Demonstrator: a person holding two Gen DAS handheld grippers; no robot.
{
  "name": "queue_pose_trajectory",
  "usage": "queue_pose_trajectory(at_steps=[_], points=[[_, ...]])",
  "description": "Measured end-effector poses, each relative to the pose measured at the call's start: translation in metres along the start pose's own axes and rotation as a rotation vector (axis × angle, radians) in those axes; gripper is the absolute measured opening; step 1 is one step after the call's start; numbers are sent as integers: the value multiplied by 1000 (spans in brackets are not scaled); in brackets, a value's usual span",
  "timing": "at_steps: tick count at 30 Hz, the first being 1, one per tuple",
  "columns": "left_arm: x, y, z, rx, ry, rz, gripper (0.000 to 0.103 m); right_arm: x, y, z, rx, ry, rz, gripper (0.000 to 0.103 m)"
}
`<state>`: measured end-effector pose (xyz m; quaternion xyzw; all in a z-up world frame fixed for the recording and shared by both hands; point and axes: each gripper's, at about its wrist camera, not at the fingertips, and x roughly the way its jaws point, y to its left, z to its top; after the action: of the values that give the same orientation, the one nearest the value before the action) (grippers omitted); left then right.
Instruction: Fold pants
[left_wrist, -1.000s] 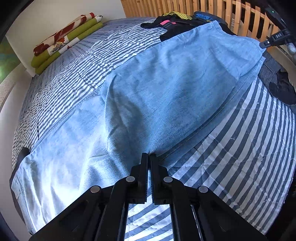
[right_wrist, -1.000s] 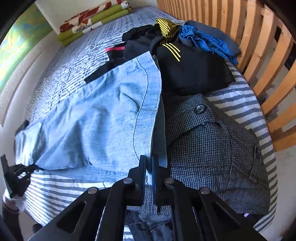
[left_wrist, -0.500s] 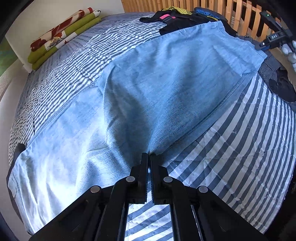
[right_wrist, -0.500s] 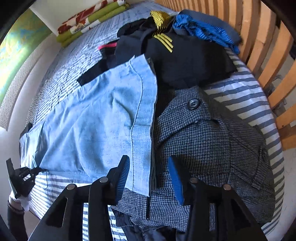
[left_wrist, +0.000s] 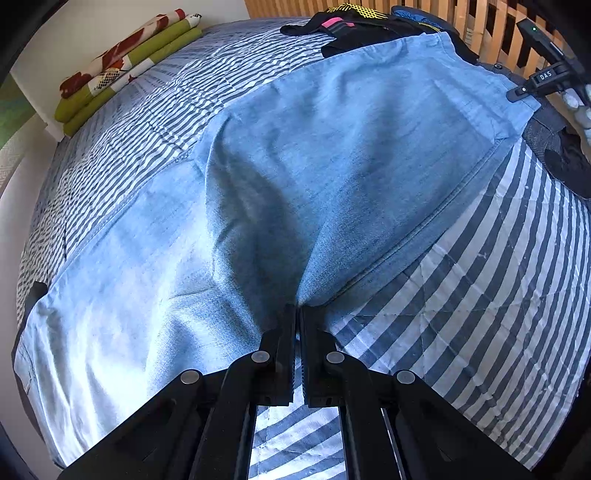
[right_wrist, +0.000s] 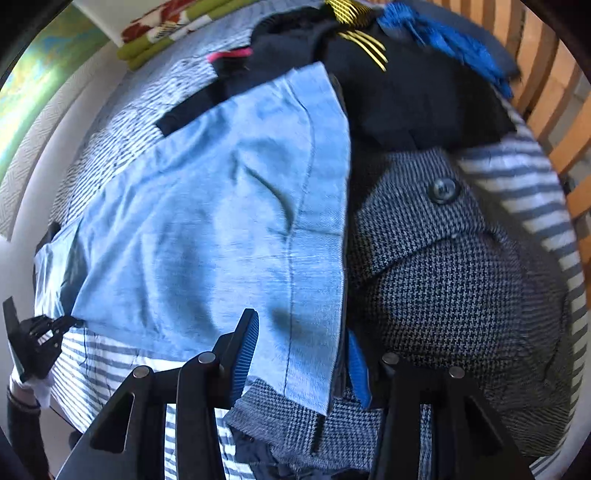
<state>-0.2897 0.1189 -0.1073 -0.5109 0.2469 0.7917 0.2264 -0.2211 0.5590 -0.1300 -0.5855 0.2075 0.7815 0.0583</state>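
Lettering "DAS" legible in white on right gripper (left_wrist: 543, 79), seen at far right of left wrist view; no other readable writing or brand noted. Three yellow stripes noted on black garment (right_wrist: 406, 92) at far side of pile, maker not identifiable.

Left gripper (left_wrist: 297, 314): jaws clenched, pinching near edge of light blue pants (left_wrist: 314, 166) at fold line, fabric drawn into a ridge running away from fingertips. Pinch confirmed in right wrist view at far left, same gripper (right_wrist: 64, 325) gripping pants corner.

Right gripper (right_wrist: 301, 354): jaws partly apart and closing. Blue ribbed pads (right_wrist: 249, 347) straddling hemmed end of pants, left finger lying over denim, right pad largely hidden behind hem edge. Pads not seen pressing on cloth; contact of right pad with fabric not determinable.

Pants spread flat across striped bedspread (left_wrist: 480, 314), one layer folded over another, running from near left to far right. Hemmed end overlapping grey houndstooth garment (right_wrist: 461, 295), dark button (right_wrist: 443, 190) visible on it. Bright blue cloth (right_wrist: 443, 40) lying at far side beside black garment. Pink-trimmed dark item (right_wrist: 229, 59) just beyond pants' far edge. Folded green and red-patterned bedding (left_wrist: 125, 66) at far left of bed, well apart from pants. Wooden slatted rail (right_wrist: 546, 92) along right side.
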Motion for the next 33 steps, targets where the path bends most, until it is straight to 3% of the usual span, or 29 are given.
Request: queue_pose_trajectory(at_steps=[1, 4, 8, 12, 15, 16, 19, 22, 24, 26, 29, 33], points=[[-1, 0, 0, 3, 1, 3, 2, -3, 0, 0, 11, -16, 1, 16], [-7, -3, 2, 12, -2, 6, 2, -29, 5, -3, 23, -87, 30, 9], [-26, -16, 8, 28, -23, -18, 1, -81, 4, -7, 31, -162, 29, 5], [-39, -40, 14, 78, -43, -65, 2, -131, -2, -16, -14, -236, -32, 4], [-32, -58, 14, 105, -10, -97, 5, -123, -15, -25, -13, -219, -108, 4], [-29, -61, 14, 115, 10, -101, 5, -110, -20, -27, -16, -179, -81, 5], [-27, -63, 11, 112, 38, -118, 5, -77, -46, -33, 36, -38, 145, 9], [-36, -52, 14, 59, 26, -149, 5, -79, -56, -36, 26, -61, 132, 17], [-44, -43, 23, 34, 0, -126, 9, -87, -63, -32, 29, -85, 125, 18], [-50, -28, 37, 8, -33, -84, 21, -100, -68, -24, 27, -134, 116, 18], [-48, 7, 62, -36, -68, -16, 23, -108, -67, -2, 26, -176, 95, 21], [-27, 61, 85, -66, -57, 112, 39, -81, -47, 37, -38, -153, 31, 38]])
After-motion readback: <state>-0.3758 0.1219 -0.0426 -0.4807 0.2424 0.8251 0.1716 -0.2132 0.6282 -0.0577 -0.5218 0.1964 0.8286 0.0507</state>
